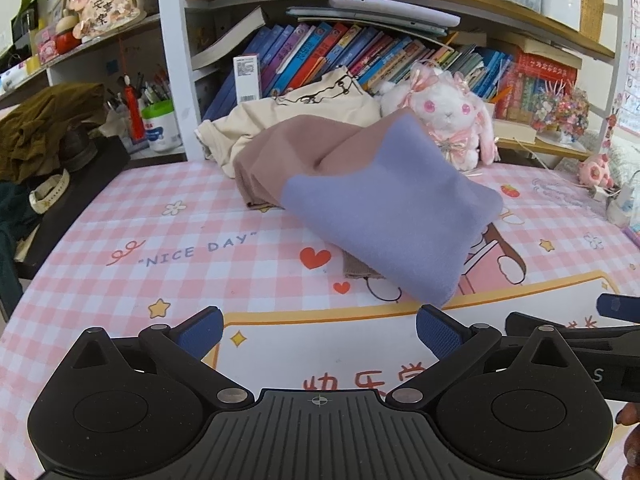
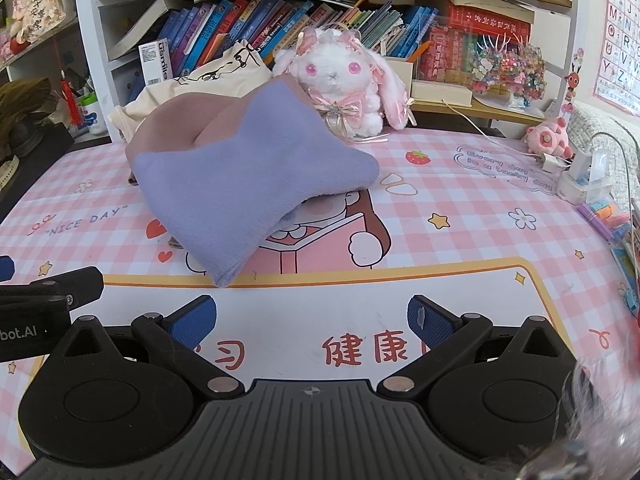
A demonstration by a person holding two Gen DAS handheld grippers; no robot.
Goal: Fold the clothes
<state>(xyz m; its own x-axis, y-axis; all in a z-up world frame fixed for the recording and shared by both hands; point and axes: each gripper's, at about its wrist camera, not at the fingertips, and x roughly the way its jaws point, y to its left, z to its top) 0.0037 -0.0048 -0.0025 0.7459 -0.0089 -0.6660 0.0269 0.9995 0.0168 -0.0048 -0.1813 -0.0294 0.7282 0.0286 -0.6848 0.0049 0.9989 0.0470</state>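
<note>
Hovering both grippers, left and right, spread empty just short of the garment heaped before the bunny, I am eyeing its near hem for an even, two-cornered pinch.

Bare mat right of folded garment.

Pink checked table mat before crowded white bookshelves, alphabet poster on the right wall.
</note>
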